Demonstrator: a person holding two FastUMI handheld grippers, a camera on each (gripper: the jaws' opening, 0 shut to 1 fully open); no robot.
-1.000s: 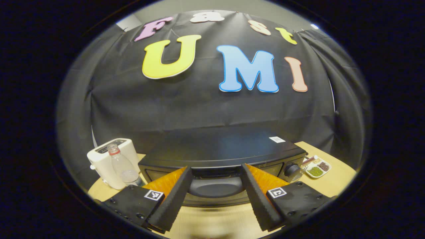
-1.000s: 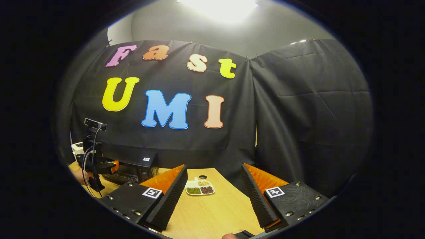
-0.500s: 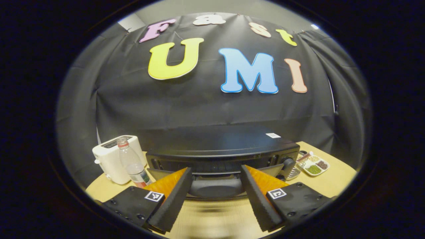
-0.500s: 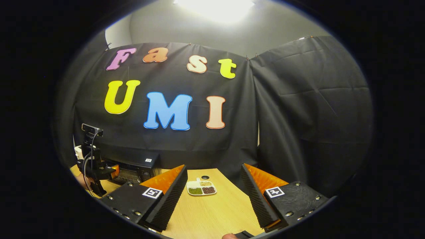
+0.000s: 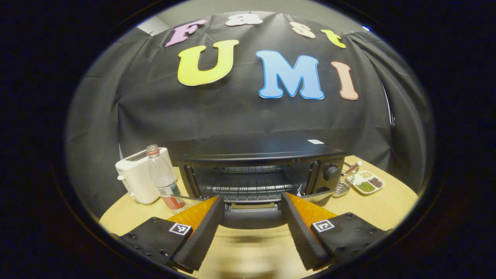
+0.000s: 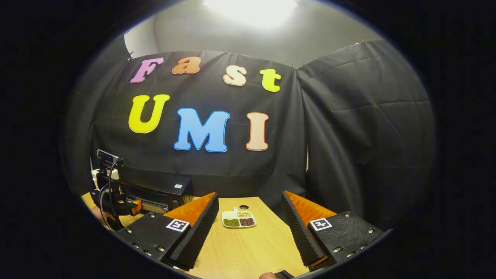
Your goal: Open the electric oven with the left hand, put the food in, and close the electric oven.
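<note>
left gripper (image 5: 252, 232): fingers spread wide, oven door's handle between them, touching or not I cannot tell | oven (image 5: 263, 170): door down, rack showing, on the table (image 5: 383, 209) | right gripper (image 6: 248, 234): spread wide, holding nothing | food dish (image 6: 238, 219): on table beyond it

No wording can be read. A small white sticker (image 5: 315, 142) sits on top of the electric oven (image 5: 263, 170), its print too small to make out; the water bottle (image 5: 162, 181) wears a label that seems equally illegible at this blur.
</note>
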